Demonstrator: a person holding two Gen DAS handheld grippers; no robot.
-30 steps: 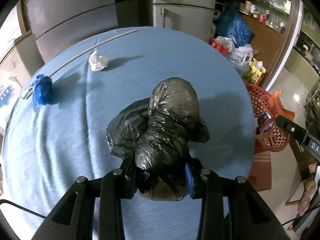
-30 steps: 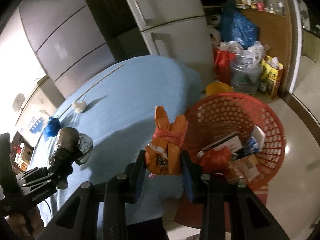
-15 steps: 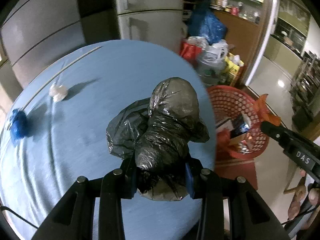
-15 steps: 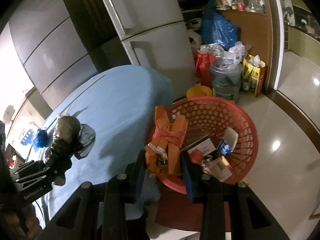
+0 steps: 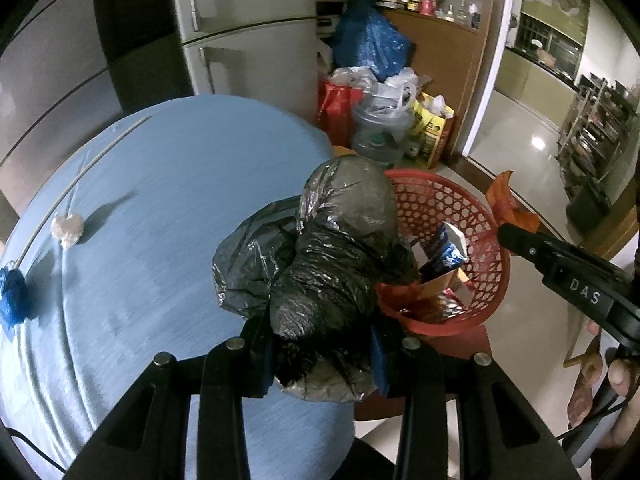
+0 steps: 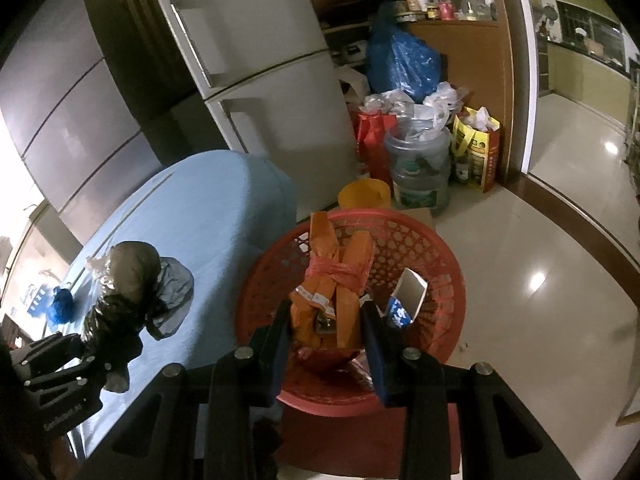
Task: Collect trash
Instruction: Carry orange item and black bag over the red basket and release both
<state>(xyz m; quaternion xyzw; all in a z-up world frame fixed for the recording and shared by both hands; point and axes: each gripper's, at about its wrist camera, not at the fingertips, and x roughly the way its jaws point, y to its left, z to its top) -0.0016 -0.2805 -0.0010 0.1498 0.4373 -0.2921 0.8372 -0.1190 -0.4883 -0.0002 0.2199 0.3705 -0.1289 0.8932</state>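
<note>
My left gripper (image 5: 320, 356) is shut on a crumpled black plastic bag (image 5: 332, 260), held above the right edge of the blue table (image 5: 168, 208), next to the red basket (image 5: 436, 200). My right gripper (image 6: 326, 336) is shut on an orange packet bundle (image 6: 340, 280) tied with red plastic, held over the red basket (image 6: 432, 248). The basket stands on the floor and holds cartons and wrappers. On the table lie a white crumpled paper (image 5: 66, 228) and a blue crumpled wrapper (image 5: 14, 296). The right gripper's body (image 5: 560, 272) shows at the right of the left wrist view.
A grey fridge (image 6: 256, 80) stands behind the table. Bags, a blue sack (image 6: 404, 60), a water jug (image 6: 420, 168) and a yellow tub (image 6: 364, 196) crowd the floor past the basket. A thin white rod (image 5: 80, 176) lies across the table. Shiny tiled floor opens to the right.
Both grippers have swung right, away from the table's middle. The orange bundle now hangs over the basket, and the black bag has come to the table's edge beside it.
</note>
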